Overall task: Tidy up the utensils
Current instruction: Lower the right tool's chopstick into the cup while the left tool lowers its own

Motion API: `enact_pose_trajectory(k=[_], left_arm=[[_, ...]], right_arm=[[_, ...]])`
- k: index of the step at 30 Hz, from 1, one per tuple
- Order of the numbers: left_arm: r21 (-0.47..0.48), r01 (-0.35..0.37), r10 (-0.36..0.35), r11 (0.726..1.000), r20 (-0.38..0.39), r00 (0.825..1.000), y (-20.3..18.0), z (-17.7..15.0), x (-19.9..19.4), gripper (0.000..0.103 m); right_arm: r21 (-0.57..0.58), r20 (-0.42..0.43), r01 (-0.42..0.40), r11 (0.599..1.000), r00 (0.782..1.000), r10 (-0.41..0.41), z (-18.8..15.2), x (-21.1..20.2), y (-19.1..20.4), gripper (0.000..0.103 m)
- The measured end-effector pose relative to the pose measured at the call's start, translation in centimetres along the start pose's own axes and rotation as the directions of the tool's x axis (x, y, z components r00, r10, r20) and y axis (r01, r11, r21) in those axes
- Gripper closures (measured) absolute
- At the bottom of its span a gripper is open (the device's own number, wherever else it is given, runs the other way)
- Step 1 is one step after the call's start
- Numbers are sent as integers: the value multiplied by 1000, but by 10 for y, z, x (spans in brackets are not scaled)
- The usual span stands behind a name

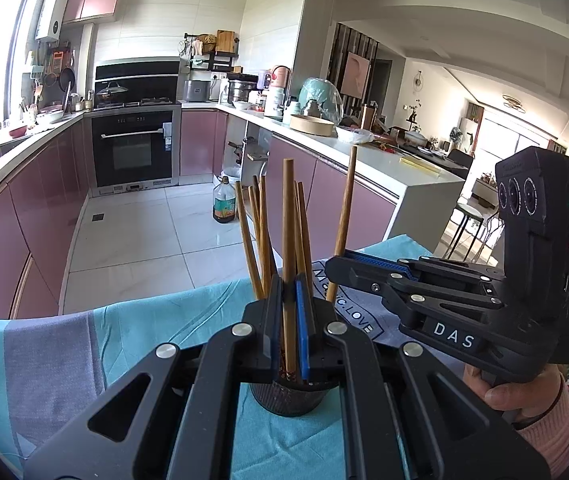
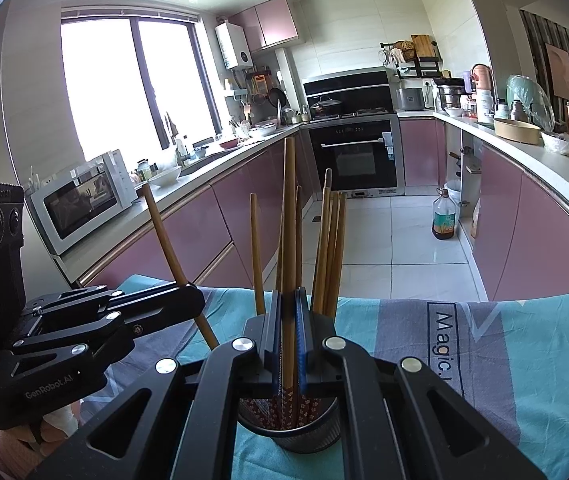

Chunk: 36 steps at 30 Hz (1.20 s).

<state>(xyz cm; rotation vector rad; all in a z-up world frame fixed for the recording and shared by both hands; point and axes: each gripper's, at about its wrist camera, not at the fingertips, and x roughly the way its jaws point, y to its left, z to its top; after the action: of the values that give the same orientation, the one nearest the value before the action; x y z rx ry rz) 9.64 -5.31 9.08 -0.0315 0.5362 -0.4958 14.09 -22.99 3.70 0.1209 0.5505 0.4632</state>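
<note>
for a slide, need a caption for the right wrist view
Right gripper shut on a chopstick above the mesh holder; left gripper clamps another.

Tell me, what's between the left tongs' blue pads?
One chopstick, pinched by the left tongs above the cup holding the others; the left wrist view shows it best.

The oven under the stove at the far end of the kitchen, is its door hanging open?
No. In the left wrist view the oven door sits flat and closed against its front, handle bar across the top.

Cloth-covered table — dark mesh chopstick cup on it
</note>
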Motion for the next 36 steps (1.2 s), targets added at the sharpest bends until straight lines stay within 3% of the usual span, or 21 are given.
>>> enact_pose_trajectory(k=[36], left_arm=[[17,-38,39,999,-44,998,8,3,31,95]], right_arm=[[5,-53,14,1000,999,-13,0,21,-1,98]])
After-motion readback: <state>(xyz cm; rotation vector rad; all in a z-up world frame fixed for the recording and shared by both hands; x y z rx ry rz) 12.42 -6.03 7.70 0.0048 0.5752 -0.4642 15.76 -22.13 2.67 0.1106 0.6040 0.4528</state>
